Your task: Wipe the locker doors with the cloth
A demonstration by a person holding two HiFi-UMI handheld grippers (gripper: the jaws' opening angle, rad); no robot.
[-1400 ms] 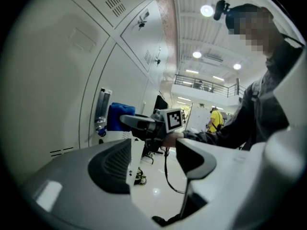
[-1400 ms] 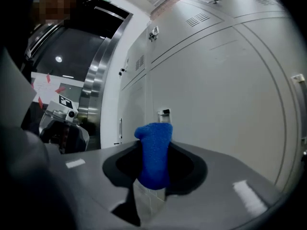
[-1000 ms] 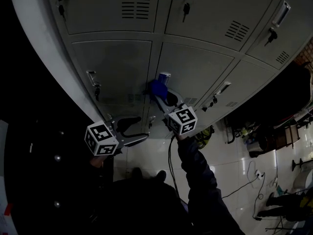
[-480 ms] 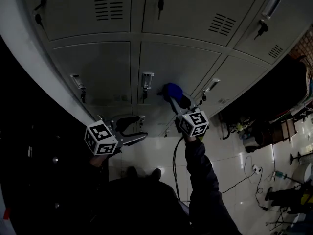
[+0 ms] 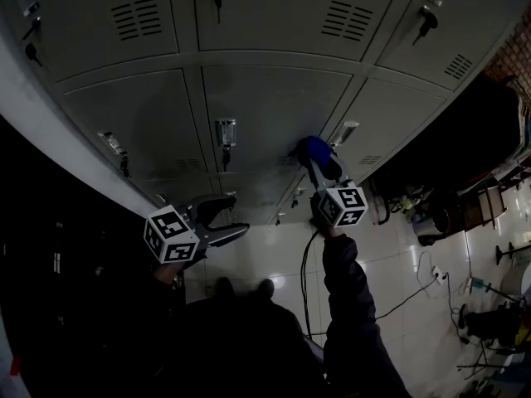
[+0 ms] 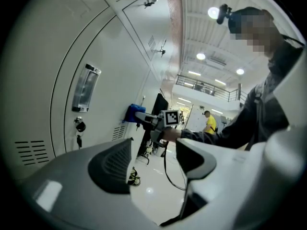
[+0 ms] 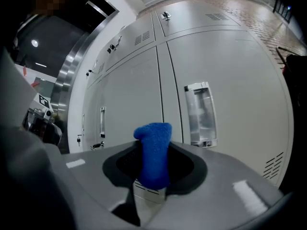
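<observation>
Blue cloth (image 7: 153,150) clamped in right gripper (image 5: 322,166), against grey locker door (image 5: 265,106); left gripper (image 6: 153,152) parted, empty.

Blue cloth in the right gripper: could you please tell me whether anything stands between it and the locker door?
Nothing visible does: the right gripper clamps the blue cloth, which appears to meet the locker door, beside a handle.

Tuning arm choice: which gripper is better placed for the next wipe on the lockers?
Right. The right gripper is shut on the blue cloth, at the locker door. The left gripper is open, empty and back from the doors.
</observation>
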